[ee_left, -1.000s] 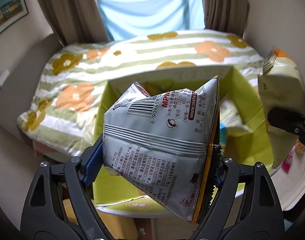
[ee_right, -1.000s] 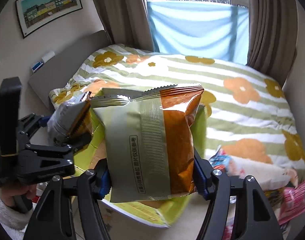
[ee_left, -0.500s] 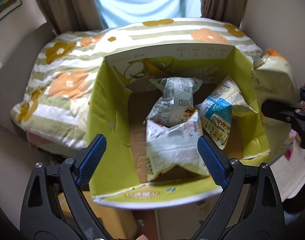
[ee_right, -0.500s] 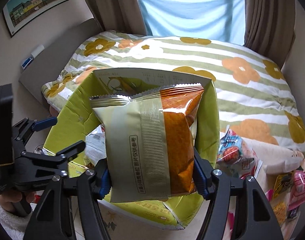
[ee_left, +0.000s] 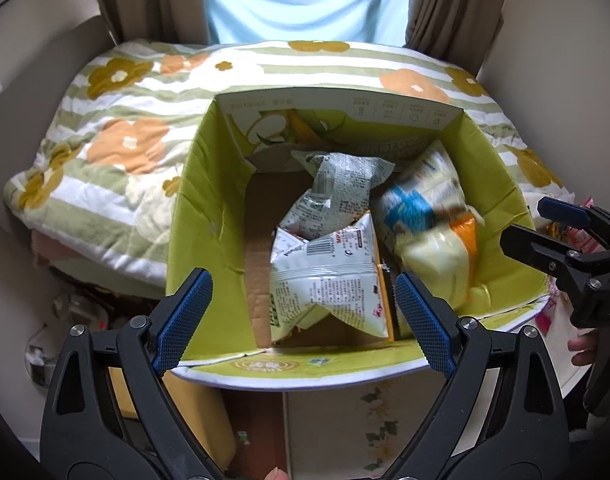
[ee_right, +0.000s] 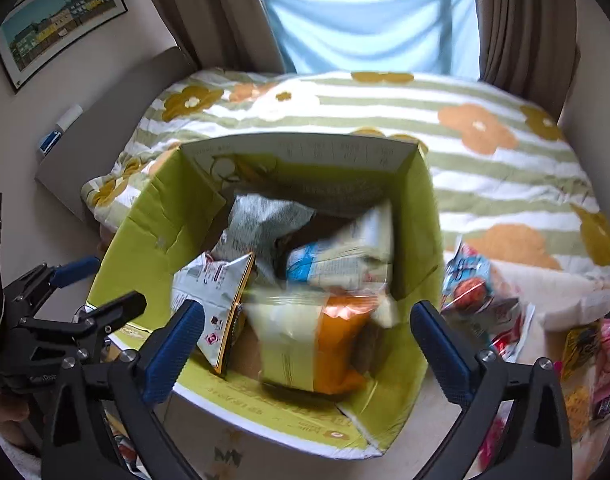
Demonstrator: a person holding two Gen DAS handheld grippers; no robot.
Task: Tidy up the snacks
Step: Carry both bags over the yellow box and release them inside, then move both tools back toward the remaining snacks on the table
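Nearest the camera, the left tool [ee_left: 303,312] stands released, its blue pads wide apart above the near rim of the green carton [ee_left: 193,216], nothing between them. The right tool [ee_right: 307,334] is opening; the cream-and-orange snack bag [ee_right: 317,344] lies blurred below its pads, which do not press on it, inside the carton's near right part. Beside it, to the left, the white triangular bag [ee_left: 329,280] rests on the carton floor. Behind these lie a grey-printed bag [ee_left: 337,196] and a blue-and-white bag [ee_left: 417,196] against the far and right walls. Right of the carton, loose snack packets [ee_right: 473,288] lie outside it. Beyond stretches the bed's striped, flowered quilt [ee_right: 385,104], then curtains [ee_right: 517,20] and a pale blue window cloth [ee_right: 365,20].
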